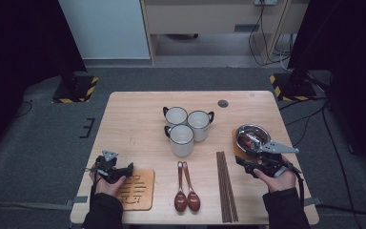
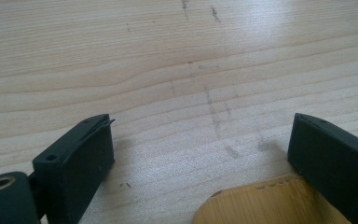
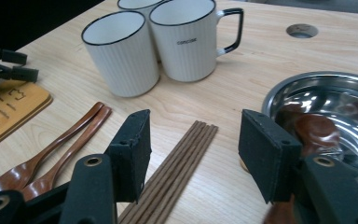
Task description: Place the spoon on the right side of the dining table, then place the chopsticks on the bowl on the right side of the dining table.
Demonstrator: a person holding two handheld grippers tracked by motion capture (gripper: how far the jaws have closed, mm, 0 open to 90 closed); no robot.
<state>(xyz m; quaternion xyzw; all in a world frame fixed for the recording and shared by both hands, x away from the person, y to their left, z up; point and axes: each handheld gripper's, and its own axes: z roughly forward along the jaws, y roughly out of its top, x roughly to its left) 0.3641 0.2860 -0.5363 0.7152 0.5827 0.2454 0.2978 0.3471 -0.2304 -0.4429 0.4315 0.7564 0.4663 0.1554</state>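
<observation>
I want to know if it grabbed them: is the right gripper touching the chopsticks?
Apart. In the right gripper view, the right gripper has open jaws hovering above the chopsticks, with bare table showing between each pad and the sticks.

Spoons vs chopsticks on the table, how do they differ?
The spoons are glossy reddish-brown with broad bowls at the near end; the chopsticks are darker, matte, straight and thin all along. The spoons are two, touching, and shorter; the chopsticks are a tight bundle of several. Both lie flat, pointing away from the person.

Even overhead light keeps the wooden table [image 1: 138, 124] bright amid dark surroundings. Glare streaks the steel bowl [image 3: 335, 100] right of the right gripper [image 3: 193, 149]; close jaws blur slightly.
</observation>
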